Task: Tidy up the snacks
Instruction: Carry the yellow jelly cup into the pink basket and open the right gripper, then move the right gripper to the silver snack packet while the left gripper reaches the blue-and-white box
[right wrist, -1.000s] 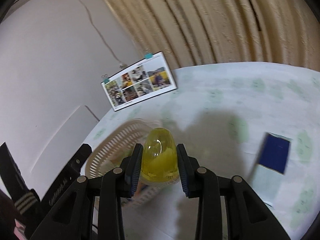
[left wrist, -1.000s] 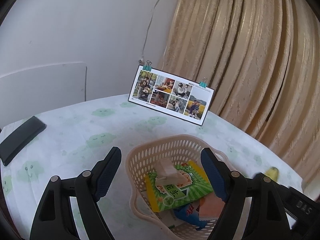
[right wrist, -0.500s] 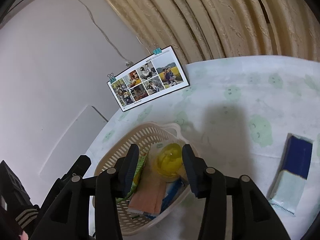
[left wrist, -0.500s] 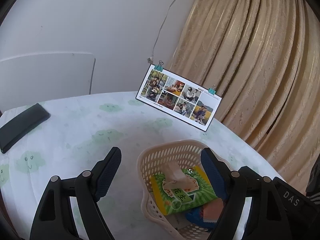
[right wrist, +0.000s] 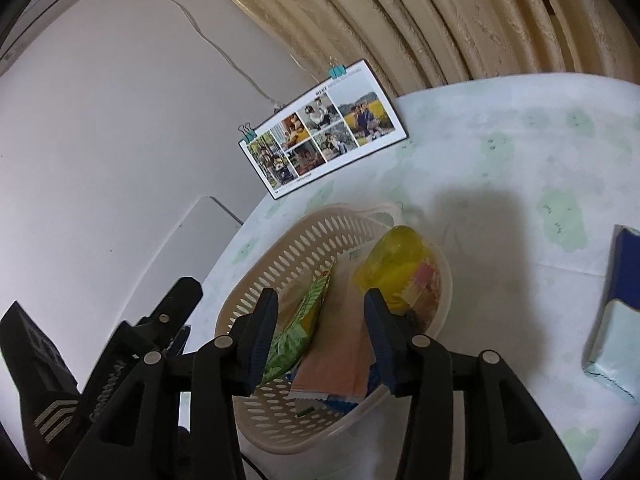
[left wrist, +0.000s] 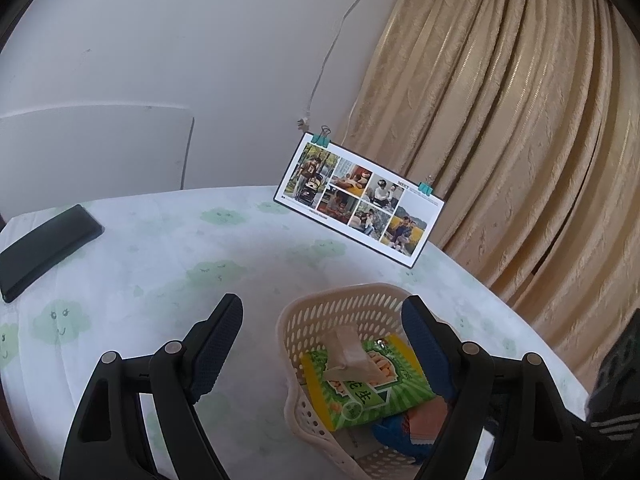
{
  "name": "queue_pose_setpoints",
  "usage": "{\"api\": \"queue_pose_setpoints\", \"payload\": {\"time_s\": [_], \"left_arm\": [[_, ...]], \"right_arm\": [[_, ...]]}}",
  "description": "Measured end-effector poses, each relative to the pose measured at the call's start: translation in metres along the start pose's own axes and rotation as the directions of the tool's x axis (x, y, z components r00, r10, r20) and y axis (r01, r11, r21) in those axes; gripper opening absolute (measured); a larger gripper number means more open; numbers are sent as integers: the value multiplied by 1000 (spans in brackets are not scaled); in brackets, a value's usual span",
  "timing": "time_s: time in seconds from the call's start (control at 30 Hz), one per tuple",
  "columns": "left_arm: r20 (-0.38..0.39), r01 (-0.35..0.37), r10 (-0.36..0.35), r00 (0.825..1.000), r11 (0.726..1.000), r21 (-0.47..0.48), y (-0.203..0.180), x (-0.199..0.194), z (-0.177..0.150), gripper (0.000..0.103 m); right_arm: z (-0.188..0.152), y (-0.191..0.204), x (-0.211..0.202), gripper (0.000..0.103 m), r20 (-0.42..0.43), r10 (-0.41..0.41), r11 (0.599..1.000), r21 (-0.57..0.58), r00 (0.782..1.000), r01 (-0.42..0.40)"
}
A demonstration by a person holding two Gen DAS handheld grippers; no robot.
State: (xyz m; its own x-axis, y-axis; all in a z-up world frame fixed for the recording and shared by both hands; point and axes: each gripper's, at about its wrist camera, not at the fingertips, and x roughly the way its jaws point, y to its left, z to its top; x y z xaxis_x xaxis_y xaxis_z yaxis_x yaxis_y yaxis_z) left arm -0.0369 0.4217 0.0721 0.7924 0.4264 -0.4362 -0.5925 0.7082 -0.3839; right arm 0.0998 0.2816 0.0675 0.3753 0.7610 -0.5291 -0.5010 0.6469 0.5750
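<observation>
Since the task gathers snacks in one place, the basket (right wrist: 280,264) sits on the table (right wrist: 500,184) as the collection point, below and ahead of the right gripper (right wrist: 320,320), whose jaws are spread and empty. The green pack (right wrist: 300,328) lies inside by its left finger; the yellow cup (right wrist: 396,268) leans on the wall just beyond the right finger. Left gripper (left wrist: 320,344) is also wide apart and empty, basket (left wrist: 344,304) between its tips. A blue packet (right wrist: 624,280) lies well right, likely next.

My left wrist camera looks down close over the cream perforated plastic basket (left wrist: 344,308) from its left, my right from the opposite side, both sharing the clipped photo-collage card (left wrist: 358,200).
</observation>
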Motion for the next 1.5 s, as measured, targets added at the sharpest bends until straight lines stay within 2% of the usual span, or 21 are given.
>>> {"api": "queue_pose_setpoints", "payload": {"time_s": [0.1, 0.37, 0.83, 1.23, 1.5], "left_arm": [[-1, 3, -3, 1000, 1000, 7, -1, -1, 0, 82], [7, 1, -1, 1000, 999, 44, -8, -1, -5, 82], [86, -9, -5, 996, 986, 169, -33, -15, -16, 82], [163, -11, -41, 986, 952, 307, -61, -33, -32, 83], [180, -4, -75, 981, 915, 404, -81, -40, -48, 84]], "right_arm": [[-1, 0, -9, 44, 24, 1, 1000, 0, 1000, -1], [-11, -9, -29, 44, 65, -72, 997, -14, 995, 73], [-30, -60, -61, 49, 108, -201, 978, 86, 974, 192], [-49, -94, -95, 49, 119, -311, 945, 140, 943, 294], [-58, -110, -119, 49, 138, -362, 926, 168, 922, 339]]}}
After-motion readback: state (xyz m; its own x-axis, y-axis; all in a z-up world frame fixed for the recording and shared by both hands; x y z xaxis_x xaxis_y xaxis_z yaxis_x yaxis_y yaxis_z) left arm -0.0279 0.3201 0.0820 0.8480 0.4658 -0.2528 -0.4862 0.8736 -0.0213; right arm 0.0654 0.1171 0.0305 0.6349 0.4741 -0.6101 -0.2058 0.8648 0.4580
